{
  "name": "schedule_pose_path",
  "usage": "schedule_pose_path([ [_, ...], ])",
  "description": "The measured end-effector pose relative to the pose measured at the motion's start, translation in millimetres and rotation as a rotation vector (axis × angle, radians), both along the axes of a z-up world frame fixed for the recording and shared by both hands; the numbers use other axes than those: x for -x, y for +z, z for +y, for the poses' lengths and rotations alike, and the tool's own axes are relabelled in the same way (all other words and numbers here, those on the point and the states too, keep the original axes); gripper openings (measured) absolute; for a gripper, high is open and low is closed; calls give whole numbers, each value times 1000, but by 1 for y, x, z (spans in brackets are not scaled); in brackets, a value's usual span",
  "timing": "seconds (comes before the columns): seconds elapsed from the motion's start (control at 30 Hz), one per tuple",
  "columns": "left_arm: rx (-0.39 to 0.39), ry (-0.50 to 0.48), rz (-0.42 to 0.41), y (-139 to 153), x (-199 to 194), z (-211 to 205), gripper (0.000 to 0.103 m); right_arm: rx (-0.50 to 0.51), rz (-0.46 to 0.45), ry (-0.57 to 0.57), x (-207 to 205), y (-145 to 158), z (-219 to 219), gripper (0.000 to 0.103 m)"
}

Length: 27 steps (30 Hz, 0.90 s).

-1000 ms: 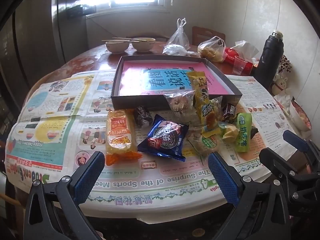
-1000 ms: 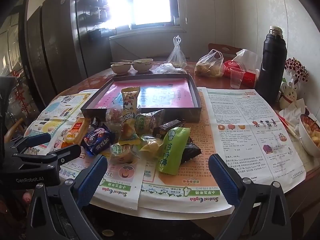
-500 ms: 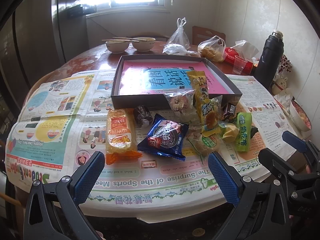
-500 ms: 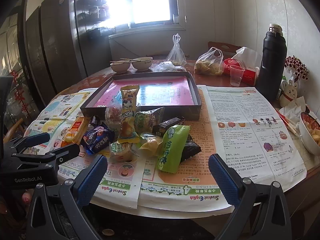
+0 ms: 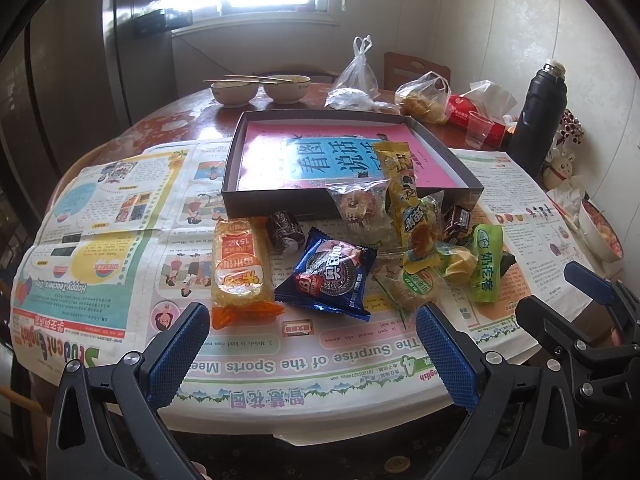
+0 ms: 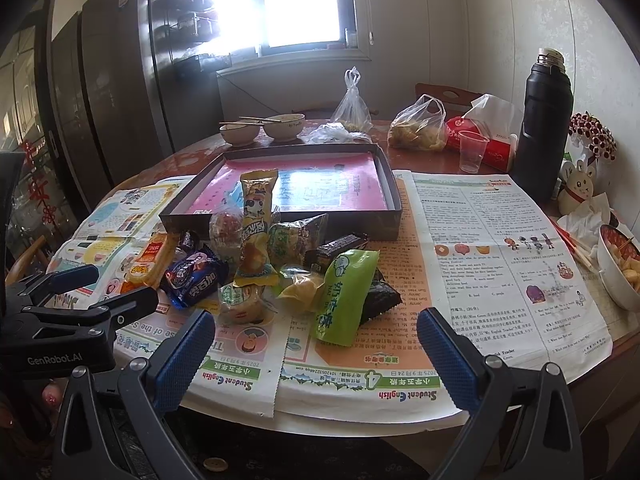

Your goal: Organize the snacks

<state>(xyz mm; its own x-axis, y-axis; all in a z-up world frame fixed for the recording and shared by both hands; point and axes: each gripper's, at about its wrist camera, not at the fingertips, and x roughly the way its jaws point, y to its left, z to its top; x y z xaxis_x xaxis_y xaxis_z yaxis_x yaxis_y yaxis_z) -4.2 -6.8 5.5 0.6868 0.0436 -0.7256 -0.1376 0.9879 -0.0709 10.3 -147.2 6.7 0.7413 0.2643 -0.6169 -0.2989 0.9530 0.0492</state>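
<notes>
A heap of wrapped snacks lies on newspaper in front of a shallow dark box (image 5: 280, 200) (image 6: 276, 222) lined with a pink sheet. The heap holds an orange cracker pack (image 5: 238, 266), a blue cookie pack (image 5: 330, 276) (image 6: 194, 276), a tall yellow pack (image 5: 404, 200) (image 6: 256, 224) leaning on the box rim, and a green pack (image 5: 486, 262) (image 6: 344, 294). My left gripper (image 5: 312, 354) stands open at the table's near edge, empty. My right gripper (image 6: 314, 352) is open too, empty, just short of the green pack. Each gripper shows at the side of the other's view.
Newspapers (image 6: 500, 264) cover the round table's front. At the back stand two bowls (image 5: 260, 90) with chopsticks, plastic bags (image 6: 418, 128), a clear cup (image 6: 472, 156), a red tissue box and a black flask (image 6: 542, 128). A bowl of food (image 6: 622, 268) sits at the right edge.
Both grippers have barely shifted; the right wrist view has dropped slightly. Nothing has been taken hold of and no snack has moved.
</notes>
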Motion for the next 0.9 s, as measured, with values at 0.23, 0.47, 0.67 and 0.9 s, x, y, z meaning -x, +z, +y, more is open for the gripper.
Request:
schedule_pose_path([
  [0.23,0,1,-1,0,0,0,103,0,-1,1,0,0,0,102],
  [0.47,-1,1,-1,0,0,0,103,0,1,1,1,0,0,102],
  [0.67,0,0,2,0,0,0,103,1,3,2,0,0,0,102],
  [0.9,0,1,3,-2,0,1,103,1,5,2,-1,-1,0,102],
])
